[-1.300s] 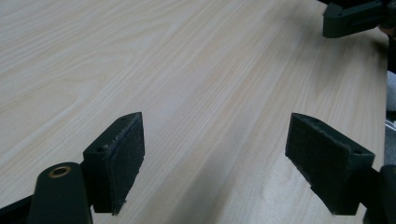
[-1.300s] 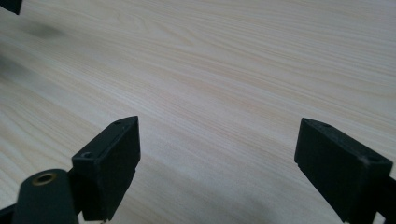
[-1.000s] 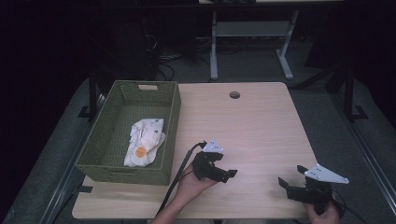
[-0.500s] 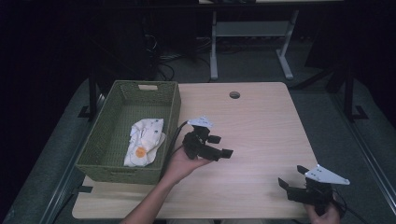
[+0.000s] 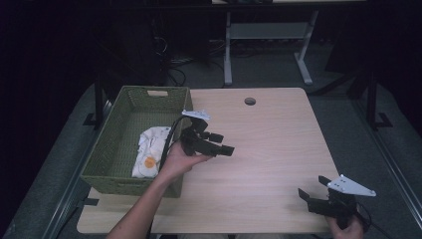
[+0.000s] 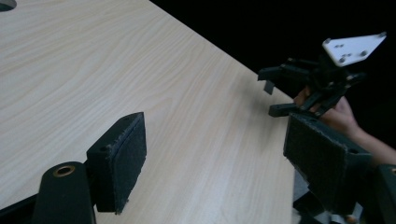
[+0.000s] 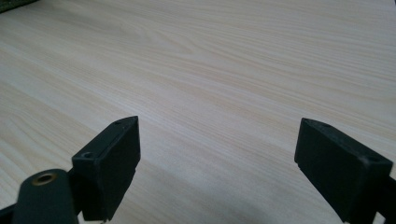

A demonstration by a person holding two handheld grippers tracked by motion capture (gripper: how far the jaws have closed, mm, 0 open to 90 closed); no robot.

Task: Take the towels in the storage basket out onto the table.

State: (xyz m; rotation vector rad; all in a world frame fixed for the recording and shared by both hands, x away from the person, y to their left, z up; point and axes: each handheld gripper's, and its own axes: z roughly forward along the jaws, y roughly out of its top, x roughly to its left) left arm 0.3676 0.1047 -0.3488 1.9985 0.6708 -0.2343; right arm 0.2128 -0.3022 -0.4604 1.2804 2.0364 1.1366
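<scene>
Grippers are both open and both empty. I take the green woven basket [image 5: 107,149] as my landmark; it stands on the left part of the wooden table [image 5: 278,129].

Inside the basket, toward its near end, lies a crumpled white cloth [image 5: 149,149] with a small orange mark on it. The cloth rests on the basket floor and nothing is touching it.

Just beside the right wall of the basket, the left gripper [image 5: 219,144] is held up in the person's left hand [image 5: 179,162], above the table surface. Its jaws point away from the basket, across the table, and they stand wide apart with nothing between them. In the left gripper view the two dark pads [image 6: 123,158] have only bare wood between them, and the other gripper shows farther off at the table edge. A black cable goes from the left gripper back over the basket rim; whether it touches the cloth I cannot say for sure, because the high view is dim there.

Well apart from the basket, at the near right corner of the table, the right gripper [image 5: 311,194] sits low in the person's right hand [image 5: 346,229]. Its jaws point back toward the basket side. In the right gripper view its jaws are spread wide over plain wood and grasp nothing.
</scene>
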